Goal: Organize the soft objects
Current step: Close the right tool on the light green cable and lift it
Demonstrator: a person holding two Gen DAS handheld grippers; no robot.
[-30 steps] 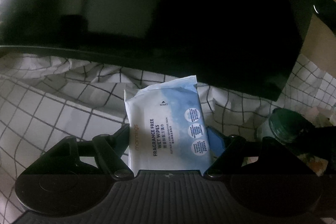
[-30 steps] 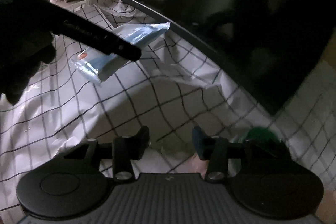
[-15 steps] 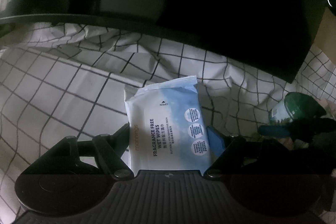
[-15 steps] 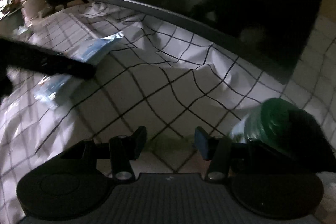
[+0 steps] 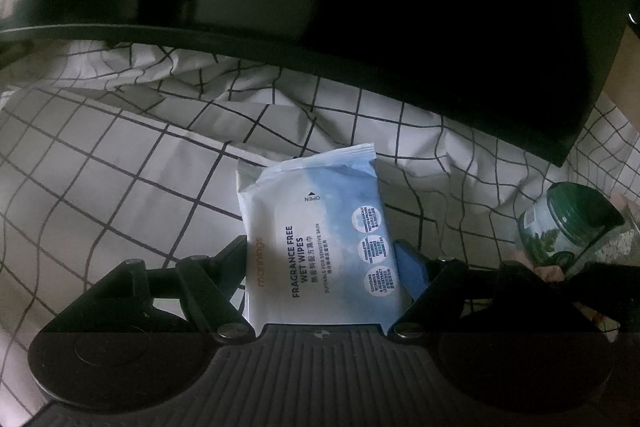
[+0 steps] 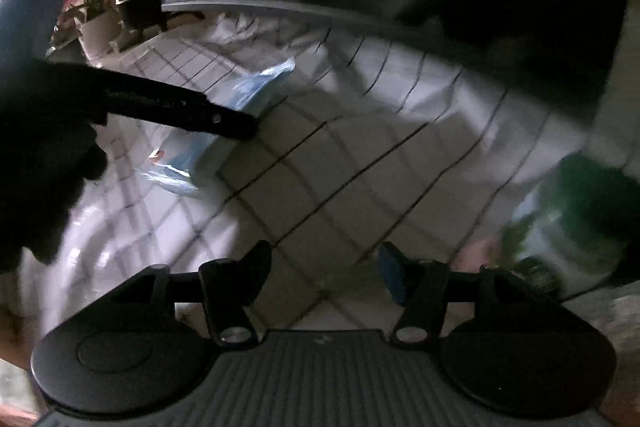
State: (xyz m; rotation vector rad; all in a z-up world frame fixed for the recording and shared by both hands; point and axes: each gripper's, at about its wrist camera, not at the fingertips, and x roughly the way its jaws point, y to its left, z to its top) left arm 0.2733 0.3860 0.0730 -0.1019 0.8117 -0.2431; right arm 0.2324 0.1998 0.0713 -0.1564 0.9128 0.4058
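- Since 1 second ago my right gripper (image 6: pixel 324 277) has dropped toward the checked cloth (image 6: pixel 360 163) and rolled; its jaws are opening, nothing between them
- I hold the wet wipes pack (image 5: pixel 316 247) clamped in my left gripper (image 5: pixel 320 269), above the cloth, near centre
- 1 green-lidded jar (image 5: pixel 568 227) stands at the right; beyond, a dark screen (image 5: pixel 440 27)

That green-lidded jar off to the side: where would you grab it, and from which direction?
Probably around the clear body just below the green lid, coming from above and in front. The jar leans on the checked cloth, lid up, so its round sides are free. The right gripper, jaws opening and nothing between them, is closest.
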